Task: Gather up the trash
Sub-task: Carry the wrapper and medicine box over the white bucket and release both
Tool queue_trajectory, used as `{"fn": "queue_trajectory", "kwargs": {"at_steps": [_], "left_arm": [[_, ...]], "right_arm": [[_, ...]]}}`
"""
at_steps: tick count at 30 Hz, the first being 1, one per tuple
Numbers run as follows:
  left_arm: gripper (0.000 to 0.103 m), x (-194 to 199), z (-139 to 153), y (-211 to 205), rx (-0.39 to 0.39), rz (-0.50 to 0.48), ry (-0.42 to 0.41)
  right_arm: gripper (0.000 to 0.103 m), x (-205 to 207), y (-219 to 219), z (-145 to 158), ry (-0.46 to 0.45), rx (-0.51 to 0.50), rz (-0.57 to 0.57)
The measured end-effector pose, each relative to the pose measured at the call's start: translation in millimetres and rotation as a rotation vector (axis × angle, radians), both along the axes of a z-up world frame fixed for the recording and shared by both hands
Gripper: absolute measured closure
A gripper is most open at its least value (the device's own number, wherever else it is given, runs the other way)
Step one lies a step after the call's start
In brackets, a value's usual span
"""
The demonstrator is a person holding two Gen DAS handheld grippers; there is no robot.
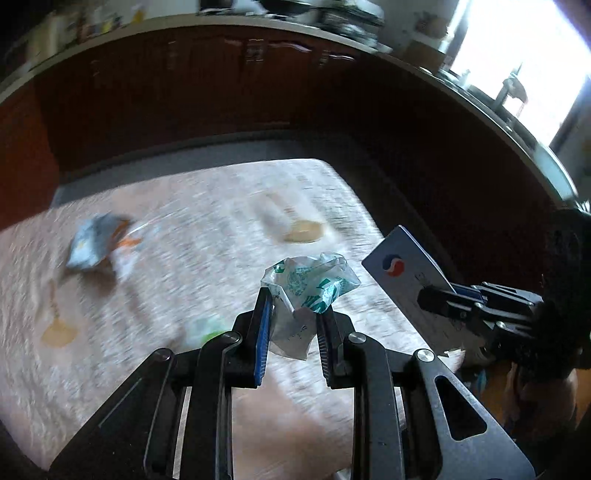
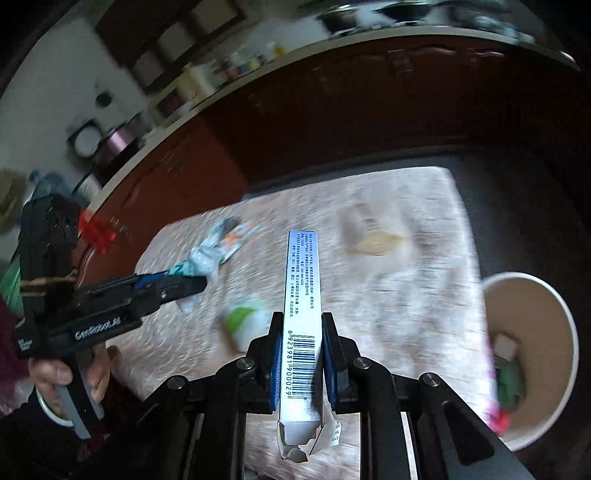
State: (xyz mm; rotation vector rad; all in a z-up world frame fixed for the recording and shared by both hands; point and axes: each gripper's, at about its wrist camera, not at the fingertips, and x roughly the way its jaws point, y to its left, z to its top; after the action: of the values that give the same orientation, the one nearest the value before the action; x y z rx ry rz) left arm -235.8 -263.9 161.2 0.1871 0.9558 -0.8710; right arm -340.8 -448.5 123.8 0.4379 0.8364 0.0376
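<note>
Your left gripper (image 1: pixel 291 314) clenched on crumpled green-print wrapper (image 1: pixel 314 280); right gripper (image 2: pixel 301 332) grasping flattened carton (image 2: pixel 301 295); bin (image 2: pixel 565 354) at 3 o'clock.

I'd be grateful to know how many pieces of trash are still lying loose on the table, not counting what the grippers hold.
2: a blue-and-orange wrapper at the far left and a green-and-white packet near the middle. Blur may hide smaller scraps.

This is a home kitchen. A long counter (image 2: pixel 258 79) with dark red-brown cabinet doors (image 1: pixel 221 88) below it runs around the room, crowded with pots (image 2: pixel 114 144), a pan (image 1: pixel 284 5), jars and bottles (image 2: pixel 243 62). A small table (image 1: pixel 184 206) with a patterned cloth stands before it, and daylight pours in through a window (image 1: pixel 524 62) over the counter.
</note>
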Motion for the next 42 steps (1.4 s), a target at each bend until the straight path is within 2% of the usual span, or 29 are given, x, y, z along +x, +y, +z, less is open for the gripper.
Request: {"fn": "queue_trajectory", "kwargs": {"at_steps": [6, 13, 20, 23, 29, 31, 33, 35, 42], "left_arm": [[0.083, -24.9, 8.8, -63.1, -0.011, -0.109, -0.018], [0.083, -49.1, 1.4, -122.9, -0.003, -0.209, 0.002], [0.083, -56.6, -24.7, -171.3, 0.001, -0.261, 0.102], [0.083, -56.9, -41.1, -187.2, 0.008, -0.265, 0.171], [0.081, -60.8, -59.4, -203.7, 0.009, -0.275, 0.226], [0.076, -61.0, -63.9, -207.1, 0.012, -0.27, 0.236], [0.056, -62.4, -67.1, -208.8, 0.018, -0.262, 0.243], [0.047, -63.7, -69.1, -209.2, 0.014, -0.263, 0.254], [0.046, -68.3, -64.7, -203.7, 0.027, -0.255, 0.217]], "right_arm": [[0.086, -45.9, -48.0, 9.9, -0.008, -0.019, -0.14], [0.086, -85.3, -92.9, 7.7, 0.021, -0.031, -0.291], [0.086, -103.6, -136.9, -13.2, 0.08, 0.001, -0.407], [0.086, -103.7, -148.1, -28.0, 0.113, 0.015, -0.437], [0.086, -103.2, -163.5, -57.6, 0.18, 0.04, -0.485], [0.086, -104.6, -165.3, -63.4, 0.197, 0.047, -0.5], [0.086, -106.5, -168.8, -69.3, 0.216, 0.045, -0.526], [0.084, -107.8, -171.7, -73.3, 0.24, 0.046, -0.548], [0.073, -111.1, -175.1, -77.4, 0.255, 0.053, -0.574]]}}
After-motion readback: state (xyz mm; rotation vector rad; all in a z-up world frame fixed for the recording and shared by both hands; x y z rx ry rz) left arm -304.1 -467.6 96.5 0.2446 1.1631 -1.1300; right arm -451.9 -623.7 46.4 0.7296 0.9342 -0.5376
